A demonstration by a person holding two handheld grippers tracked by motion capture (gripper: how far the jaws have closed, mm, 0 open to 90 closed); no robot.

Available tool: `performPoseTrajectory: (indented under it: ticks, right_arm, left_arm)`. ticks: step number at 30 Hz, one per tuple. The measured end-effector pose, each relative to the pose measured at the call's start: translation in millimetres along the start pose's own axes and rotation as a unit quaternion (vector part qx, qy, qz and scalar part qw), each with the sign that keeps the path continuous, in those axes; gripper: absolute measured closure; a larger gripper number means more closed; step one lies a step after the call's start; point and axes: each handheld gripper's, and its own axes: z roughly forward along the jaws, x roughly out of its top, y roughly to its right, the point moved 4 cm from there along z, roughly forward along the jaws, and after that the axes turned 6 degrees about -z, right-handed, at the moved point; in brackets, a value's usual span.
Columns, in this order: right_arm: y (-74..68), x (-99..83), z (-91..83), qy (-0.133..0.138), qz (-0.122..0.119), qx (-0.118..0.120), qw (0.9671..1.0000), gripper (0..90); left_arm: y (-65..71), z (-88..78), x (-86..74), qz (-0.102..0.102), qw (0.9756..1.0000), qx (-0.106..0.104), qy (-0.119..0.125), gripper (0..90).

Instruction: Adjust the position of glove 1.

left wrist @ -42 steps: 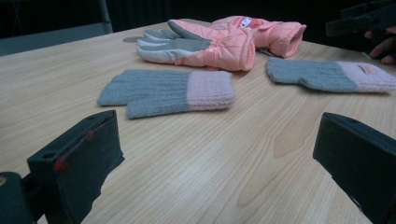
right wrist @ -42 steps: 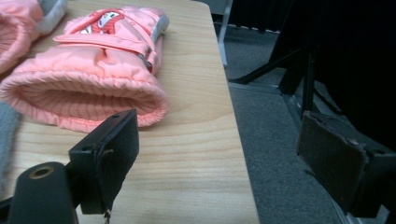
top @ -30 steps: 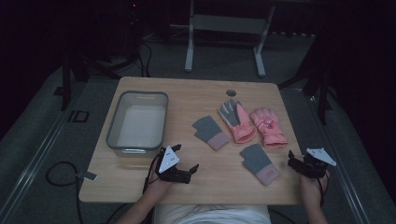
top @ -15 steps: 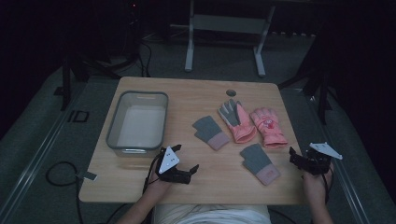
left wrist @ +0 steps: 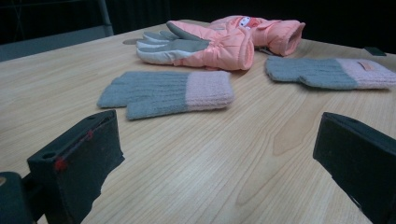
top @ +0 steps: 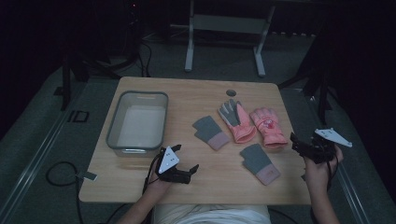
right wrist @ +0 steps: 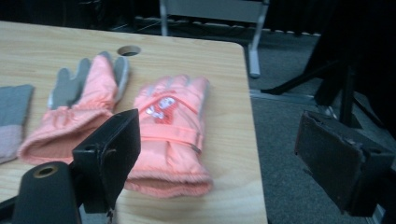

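Two grey knit mittens with pink cuffs lie on the wooden table [top: 140, 182]: one mid-table [top: 211, 132], one nearer the front [top: 259, 162]. Behind them lie two pink ski gloves, one palm up with a grey palm [top: 236, 120], one with a small emblem [top: 267, 126]. My left gripper [top: 190, 172] rests open near the front edge, its jaws pointing at the nearer mitten [left wrist: 168, 93], the pink gloves [left wrist: 201, 44] beyond. My right gripper [top: 295, 143] hovers open at the table's right edge, facing the emblem glove [right wrist: 170, 126] and the grey-palmed glove [right wrist: 88, 100].
A clear plastic bin [top: 135, 123] stands at the table's left, nothing visible inside. A round cable hole [top: 231, 92] sits near the far edge. Grey floor drops off past the right edge [right wrist: 299, 140]. A metal stand [top: 224, 23] is behind the table.
My right gripper has drifted slightly right and away from me beside the table's edge. The left gripper and the gloves have not moved.
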Motion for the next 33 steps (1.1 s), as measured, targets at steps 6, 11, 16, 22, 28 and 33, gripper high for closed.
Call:
performPoseTrajectory:
  ticks: [6, 11, 16, 22, 28, 33]
  right_arm:
    - [-11.3, 20.9, -1.0, 0.019, -0.007, 0.020, 0.9996, 15.3]
    - [-24.3, 31.5, -0.7, 0.020, -0.008, 0.041, 0.9989, 13.0]
    - [-38.5, 46.9, -0.1, 0.032, -0.030, 0.067, 0.9968, 12.6]
    - [-57.2, 63.2, 2.8, 0.036, -0.042, 0.092, 0.9942, 11.4]
    - [-84.0, 69.7, 11.3, 0.028, -0.071, 0.128, 0.9888, 11.0]
    - [-107.9, 74.2, 21.2, 0.031, -0.099, 0.160, 0.9817, 11.7]
  left_arm:
    - [0.3, -0.1, -0.1, 0.001, 1.0000, 0.000, -0.001, 0.6]
    - [0.5, 0.0, -0.1, 0.001, 1.0000, 0.000, -0.001, 0.6]
    - [0.2, -0.3, -0.2, -0.001, 1.0000, 0.001, 0.000, 0.6]
    - [0.3, -0.4, -0.2, 0.001, 1.0000, 0.001, 0.000, 0.6]
    - [0.6, -0.3, -0.2, 0.001, 1.0000, -0.001, -0.001, 0.6]
    - [0.9, -0.3, -0.3, 0.002, 1.0000, -0.003, -0.003, 0.6]
